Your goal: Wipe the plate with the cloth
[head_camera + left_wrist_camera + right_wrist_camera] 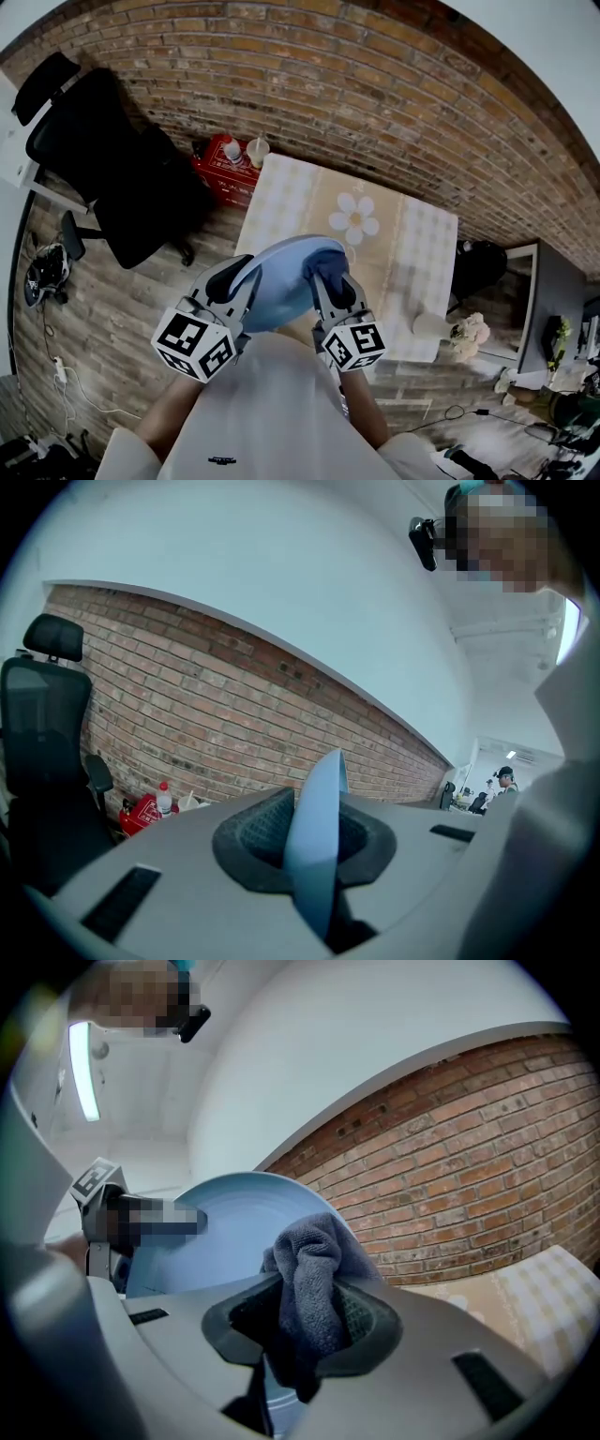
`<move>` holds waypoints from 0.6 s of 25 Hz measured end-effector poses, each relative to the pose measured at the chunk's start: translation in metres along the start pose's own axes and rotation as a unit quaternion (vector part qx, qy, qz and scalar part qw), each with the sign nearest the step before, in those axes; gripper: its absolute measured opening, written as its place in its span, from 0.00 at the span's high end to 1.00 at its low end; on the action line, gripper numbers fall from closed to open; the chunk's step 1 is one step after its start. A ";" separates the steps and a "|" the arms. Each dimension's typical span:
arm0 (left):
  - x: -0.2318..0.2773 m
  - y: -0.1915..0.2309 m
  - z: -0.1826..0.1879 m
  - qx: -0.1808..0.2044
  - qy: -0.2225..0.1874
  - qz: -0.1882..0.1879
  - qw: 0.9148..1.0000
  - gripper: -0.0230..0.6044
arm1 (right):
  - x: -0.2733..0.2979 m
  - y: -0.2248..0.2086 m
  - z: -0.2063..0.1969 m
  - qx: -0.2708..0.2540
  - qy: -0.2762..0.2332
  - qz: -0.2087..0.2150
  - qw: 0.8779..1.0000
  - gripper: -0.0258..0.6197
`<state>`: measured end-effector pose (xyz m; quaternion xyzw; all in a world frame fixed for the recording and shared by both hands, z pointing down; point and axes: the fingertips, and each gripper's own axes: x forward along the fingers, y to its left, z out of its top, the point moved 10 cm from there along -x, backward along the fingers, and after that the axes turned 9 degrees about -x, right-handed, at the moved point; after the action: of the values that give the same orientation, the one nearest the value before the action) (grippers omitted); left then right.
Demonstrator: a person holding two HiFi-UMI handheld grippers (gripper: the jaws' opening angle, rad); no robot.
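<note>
Head view gives the layout: a round, light blue glazed plate [281, 281] is held in the air above the near edge of a table [403, 352] that is covered by a cream checked tablecloth [412, 244], and it is not resting on it. The left gripper [246, 279] is clamped on the plate's left rim. In the left gripper view the plate is seen edge-on, standing nearly upright between the closed jaws. The right gripper [330, 281] is closed on a bunched, dark grey-blue terry cloth [328, 264], and a wad of it is pushed out beyond the jaws.

The plate's broad face is turned to the right, towards the cloth, as is seen in the right gripper view, where the disc fills the space behind the wad. The cloth is set against the plate's right part, opposite the clamped rim. Contact looks likely, but it cannot be confirmed. The coming stroke is judged to run leftward across the face, towards the left gripper, and should be ended short of its jaws.
</note>
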<state>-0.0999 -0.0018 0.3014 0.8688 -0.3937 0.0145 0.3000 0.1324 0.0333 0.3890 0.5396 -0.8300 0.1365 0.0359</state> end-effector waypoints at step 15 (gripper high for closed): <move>0.009 0.006 0.015 -0.014 -0.032 0.007 0.999 0.89 | 0.005 0.040 -0.023 -0.004 0.057 0.110 0.992 0.78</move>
<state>-0.1008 -0.0189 0.2950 0.8614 -0.4098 -0.0172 0.2996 0.0918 0.0501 0.4044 0.4365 -0.8812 0.1672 0.0702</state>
